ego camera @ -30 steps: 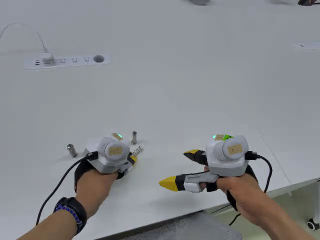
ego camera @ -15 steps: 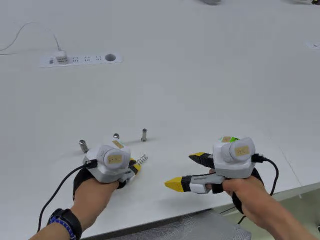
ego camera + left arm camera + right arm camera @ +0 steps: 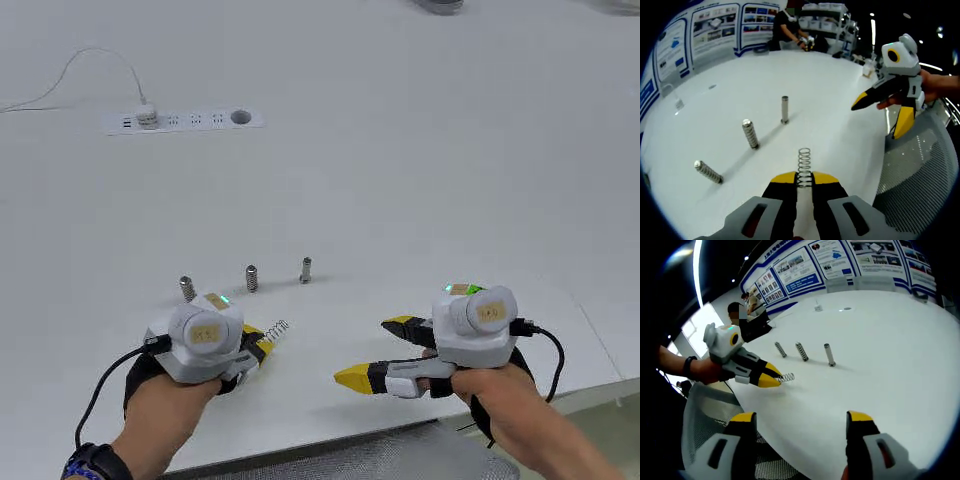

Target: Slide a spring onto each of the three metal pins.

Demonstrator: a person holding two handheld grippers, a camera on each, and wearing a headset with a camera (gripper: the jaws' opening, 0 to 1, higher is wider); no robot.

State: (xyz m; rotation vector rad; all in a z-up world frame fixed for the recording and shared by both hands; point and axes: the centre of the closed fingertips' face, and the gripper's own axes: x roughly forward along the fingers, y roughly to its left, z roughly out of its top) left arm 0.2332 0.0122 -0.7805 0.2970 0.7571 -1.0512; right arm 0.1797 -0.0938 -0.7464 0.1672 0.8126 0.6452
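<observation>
Three metal pins stand in a row on the white table. The left pin (image 3: 187, 288) and the middle pin (image 3: 251, 278) each carry a spring. The right pin (image 3: 306, 269) is bare; it is the far one (image 3: 785, 109) in the left gripper view. My left gripper (image 3: 262, 338) is shut on a loose spring (image 3: 276, 328), which sticks out past the yellow tips (image 3: 803, 162) a short way in front of the pins. My right gripper (image 3: 380, 350) is open with nothing between its jaws, lying to the right of the pins and apart from them.
A white power strip (image 3: 185, 120) with a plug and cable lies far back on the left. The table's near edge (image 3: 330, 445) runs just below both hands, with a grey mesh chair (image 3: 390, 455) under it. A person stands at shelves in the background (image 3: 782, 25).
The head camera has shifted, so the scene sits further right and lower. The left gripper has drawn back from the row, uncovering a middle pin with a spring on it. The right gripper stays open.
</observation>
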